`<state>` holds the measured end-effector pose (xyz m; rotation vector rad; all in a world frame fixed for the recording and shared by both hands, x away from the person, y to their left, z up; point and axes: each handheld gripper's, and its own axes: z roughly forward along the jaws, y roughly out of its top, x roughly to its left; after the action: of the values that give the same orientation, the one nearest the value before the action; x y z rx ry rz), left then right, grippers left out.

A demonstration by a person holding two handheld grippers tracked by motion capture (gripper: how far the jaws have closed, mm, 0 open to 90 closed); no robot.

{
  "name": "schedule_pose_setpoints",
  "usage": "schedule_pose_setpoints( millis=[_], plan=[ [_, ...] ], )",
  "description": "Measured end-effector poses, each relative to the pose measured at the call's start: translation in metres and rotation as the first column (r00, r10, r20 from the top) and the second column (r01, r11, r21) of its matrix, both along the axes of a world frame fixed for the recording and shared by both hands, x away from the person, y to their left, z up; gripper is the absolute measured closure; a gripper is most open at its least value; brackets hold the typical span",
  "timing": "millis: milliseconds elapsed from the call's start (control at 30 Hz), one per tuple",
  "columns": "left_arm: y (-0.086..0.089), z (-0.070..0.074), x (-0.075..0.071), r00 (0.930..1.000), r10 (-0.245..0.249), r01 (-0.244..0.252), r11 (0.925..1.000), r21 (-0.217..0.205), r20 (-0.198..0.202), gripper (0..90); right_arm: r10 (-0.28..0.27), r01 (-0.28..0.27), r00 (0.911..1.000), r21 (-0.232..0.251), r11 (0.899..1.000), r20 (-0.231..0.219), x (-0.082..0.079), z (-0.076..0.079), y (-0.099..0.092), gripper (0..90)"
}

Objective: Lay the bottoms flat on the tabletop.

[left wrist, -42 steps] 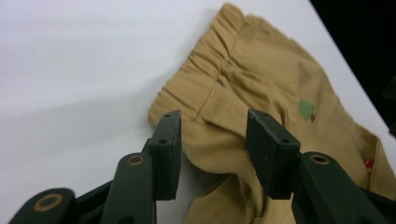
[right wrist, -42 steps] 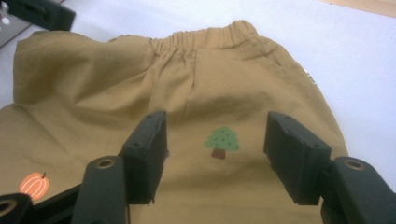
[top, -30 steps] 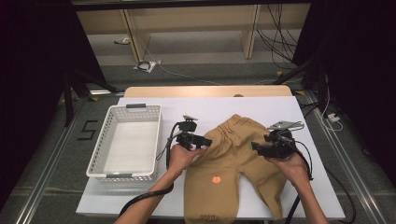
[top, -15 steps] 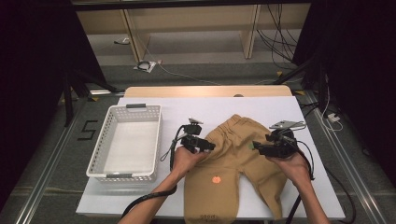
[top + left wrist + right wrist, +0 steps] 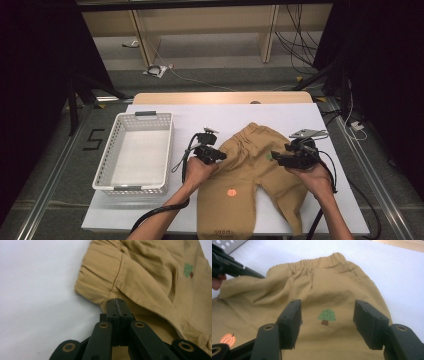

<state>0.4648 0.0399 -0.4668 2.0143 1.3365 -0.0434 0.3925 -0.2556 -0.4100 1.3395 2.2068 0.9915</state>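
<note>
Left gripper [image 5: 117, 305] closed, pinching tan trousers [image 5: 150, 277].

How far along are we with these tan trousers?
Done: trousers lie spread on the table. In hand: left claw has just closed on their waistband edge; right claw hovers open over the tree print. Left: probably folding them; the basket holds nothing.

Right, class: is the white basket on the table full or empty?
Empty. In the high view the white basket shows its bare floor with nothing in it; the tan trousers lie spread on the table beside it.
</note>
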Motion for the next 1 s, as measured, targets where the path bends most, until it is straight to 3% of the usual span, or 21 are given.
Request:
schedule_pose_setpoints(
  millis=[200, 467, 733, 1000],
  plan=[
    [0.011, 0.006, 0.006, 0.9992, 0.03, -0.03, 0.9995, 0.008, 0.026, 90.0, 0.001, -0.001, 1.0, 0.0, 1.0, 0.001, 0.0, 0.0, 0.0, 40.6],
    [0.019, 0.007, 0.008, 0.9972, 0.062, -0.061, 0.9979, -0.021, 0.043, 89.9, -0.002, 0.002, 1.0, -0.002, 1.0, -0.001, 0.0, 0.0, 0.0, 40.6],
    [0.018, 0.009, 0.006, 0.9982, 0.032, -0.03, 0.9989, -0.036, 0.05, 89.9, 0.005, -0.005, 0.9999, 0.0, 1.0, 0.013, -0.002, 0.001, 0.001, 40.6],
    [0.024, 0.019, -0.002, 0.9982, 0.016, -0.011, 0.9966, -0.082, 0.058, 89.5, 0.045, -0.045, 0.9988, -0.006, 0.999, 0.017, -0.009, 0.003, 0.012, 40.8]
  ],
)
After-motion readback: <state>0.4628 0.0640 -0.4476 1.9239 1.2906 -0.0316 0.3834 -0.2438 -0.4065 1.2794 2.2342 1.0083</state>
